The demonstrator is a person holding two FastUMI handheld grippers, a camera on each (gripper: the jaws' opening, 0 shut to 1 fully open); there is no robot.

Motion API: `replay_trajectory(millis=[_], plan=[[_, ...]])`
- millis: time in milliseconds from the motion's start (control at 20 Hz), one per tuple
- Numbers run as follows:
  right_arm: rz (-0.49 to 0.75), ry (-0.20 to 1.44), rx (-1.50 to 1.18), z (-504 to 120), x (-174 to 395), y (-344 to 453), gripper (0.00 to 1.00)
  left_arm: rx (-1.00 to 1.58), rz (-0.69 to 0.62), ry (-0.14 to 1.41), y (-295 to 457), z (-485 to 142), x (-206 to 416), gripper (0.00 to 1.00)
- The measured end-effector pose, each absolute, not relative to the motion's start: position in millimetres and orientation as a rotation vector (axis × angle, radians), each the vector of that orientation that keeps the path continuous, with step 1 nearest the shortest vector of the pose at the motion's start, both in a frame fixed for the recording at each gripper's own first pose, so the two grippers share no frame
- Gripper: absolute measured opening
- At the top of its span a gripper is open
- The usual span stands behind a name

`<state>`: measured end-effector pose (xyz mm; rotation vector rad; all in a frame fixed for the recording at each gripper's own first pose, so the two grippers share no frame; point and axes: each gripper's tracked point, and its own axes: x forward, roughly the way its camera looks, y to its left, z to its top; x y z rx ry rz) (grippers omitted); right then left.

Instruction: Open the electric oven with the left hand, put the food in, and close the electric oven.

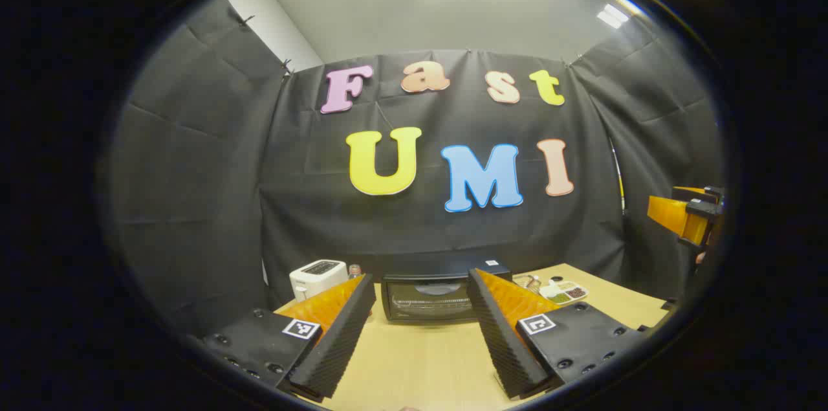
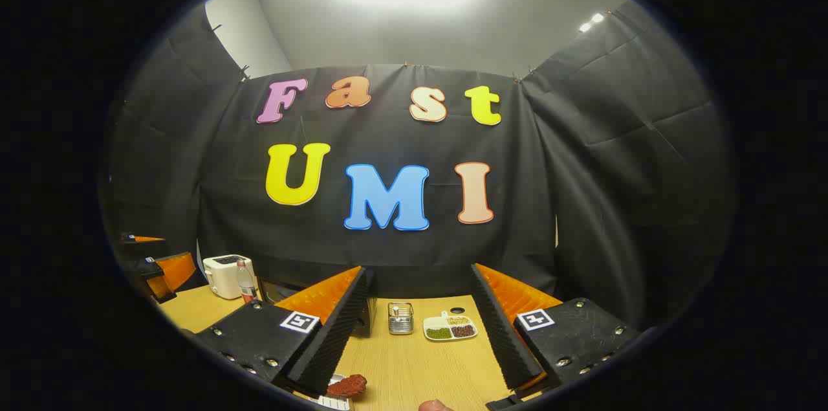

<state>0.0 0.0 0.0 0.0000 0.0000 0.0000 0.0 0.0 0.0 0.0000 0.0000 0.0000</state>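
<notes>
Left gripper view | left gripper (image 1: 420, 327) spread, ribbed pads empty | boxy glass-fronted oven (image 1: 430, 298) shut | right gripper (image 2: 420, 333) gaped over lumpy food (image 2: 347, 386)

Your light wooden table (image 2: 414, 366) carries a black electric oven (image 1: 427, 298), white toaster (image 2: 223, 275), divided white dish (image 2: 450, 328), metal rack (image 2: 400, 318), all ahead of the fingers.

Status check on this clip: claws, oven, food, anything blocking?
Left claw open, lined up on the oven, door shut. Right claw open, empty; food on table beneath it. Nothing blocking the oven front.
</notes>
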Motion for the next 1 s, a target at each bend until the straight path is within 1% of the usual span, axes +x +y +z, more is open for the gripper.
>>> replay_trajectory(millis=[600, 850, 1000], plan=[[0.028, 0.01, 0.008, -11, 6, -23, 0.95, 0.0, 0.021, -0.002, -27, 1, 6, 1.0], [0.08, 0.001, 0.014, -17, 7, -28, 0.95, 0.005, 0.058, -0.032, -34, 6, 27, 1.0], [0.093, 0.011, 0.011, -23, 9, -27, 0.95, -0.002, 0.055, -0.034, -33, 6, 46, 1.0]])
